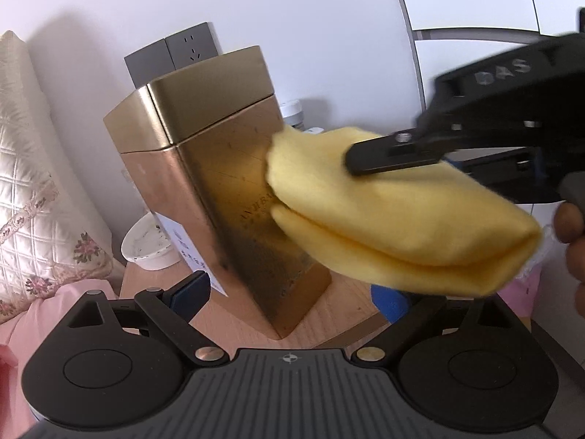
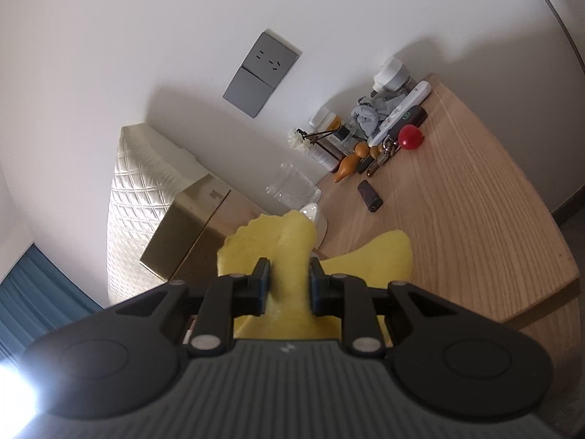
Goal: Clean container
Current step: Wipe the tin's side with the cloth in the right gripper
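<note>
A tall gold metal tin [image 1: 219,168] with a lid stands on the wooden table [image 1: 351,303]. My left gripper [image 1: 292,292] is wide around its base; whether its blue pads [image 1: 190,296] touch the tin I cannot tell. My right gripper [image 2: 289,285] is shut on a folded yellow cloth [image 2: 292,256] and presses the cloth [image 1: 384,219] against the tin's right face. In the right wrist view the tin [image 2: 186,234] lies left of the cloth.
A white bowl [image 1: 146,245] and a white card stand behind the tin. A clear glass jar [image 2: 292,186], a red ball [image 2: 410,137], remotes and small items crowd the table's far end. A quilted headboard [image 2: 142,197] and a grey wall socket [image 2: 261,77] are behind.
</note>
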Demonstrator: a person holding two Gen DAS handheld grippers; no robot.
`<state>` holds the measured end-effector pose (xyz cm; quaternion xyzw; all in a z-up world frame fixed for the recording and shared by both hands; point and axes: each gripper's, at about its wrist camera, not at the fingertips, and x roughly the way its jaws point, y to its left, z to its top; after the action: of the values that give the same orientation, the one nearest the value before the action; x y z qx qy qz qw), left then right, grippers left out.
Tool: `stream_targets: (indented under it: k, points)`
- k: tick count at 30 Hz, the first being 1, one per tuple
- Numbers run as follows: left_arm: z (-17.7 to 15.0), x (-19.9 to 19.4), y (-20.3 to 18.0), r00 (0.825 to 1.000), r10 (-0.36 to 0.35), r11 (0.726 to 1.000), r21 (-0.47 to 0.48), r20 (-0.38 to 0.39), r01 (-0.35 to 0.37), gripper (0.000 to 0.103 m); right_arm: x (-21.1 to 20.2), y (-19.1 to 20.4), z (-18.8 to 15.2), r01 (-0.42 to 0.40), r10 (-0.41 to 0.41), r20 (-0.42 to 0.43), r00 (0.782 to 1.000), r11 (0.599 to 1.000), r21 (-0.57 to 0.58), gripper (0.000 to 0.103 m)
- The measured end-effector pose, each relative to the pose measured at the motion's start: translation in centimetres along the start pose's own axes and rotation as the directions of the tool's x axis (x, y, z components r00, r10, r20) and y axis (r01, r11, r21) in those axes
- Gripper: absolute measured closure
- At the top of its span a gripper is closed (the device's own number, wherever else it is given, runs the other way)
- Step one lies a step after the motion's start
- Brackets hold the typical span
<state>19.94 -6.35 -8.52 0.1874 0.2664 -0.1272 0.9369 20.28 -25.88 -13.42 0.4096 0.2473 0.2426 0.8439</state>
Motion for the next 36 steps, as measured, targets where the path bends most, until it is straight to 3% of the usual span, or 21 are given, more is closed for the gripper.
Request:
stream_targets:
  k: [3,7,13,19,25,32,36]
  points:
    - [-0.4,0.6,0.3,0.997,-0.068,0.997,0.029,-0.028,0.069,0.006,-1.0,-0.1,-0.3,0.039,-0.039,0.007,0.999,0.999,0.003,0.079]
    - [-0.5,0.8,0.2,0.993,-0.095,0.993,0.059,-0.069,0.1,0.006,-1.6,-0.1,-0.5,0.051,-0.051,0.013,0.999,0.998,0.029,0.081]
    - [-0.5,0.7,1.4,0.989,-0.147,0.989,0.021,-0.03,0.148,0.006,-1.3,0.7,-0.7,0.04,-0.041,0.023,0.999,0.998,0.051,0.081]
    - [-0.8,1.0,0.5,0.982,-0.187,0.982,0.041,0.0,0.186,0.006,-2.4,0.3,-0.8,0.034,-0.038,0.06,0.997,0.997,0.07,0.081]
    - [-1.1,1.6,-0.5,0.982,-0.184,0.982,0.05,0.048,0.182,0.006,-3.3,-1.4,-0.3,0.012,-0.019,0.081,0.997,0.996,0.085,0.081]
    - [-2.1,1.0,2.8,0.988,-0.131,0.991,-0.011,0.087,0.133,0.006,-3.4,-2.7,0.2,-0.02,0.011,0.086,0.996,0.995,0.102,0.081]
    - [-1.5,2.2,4.8,0.991,-0.099,0.992,0.085,0.084,0.092,0.006,-3.6,-2.9,0.3,-0.03,0.027,0.047,0.999,0.997,0.064,0.081]
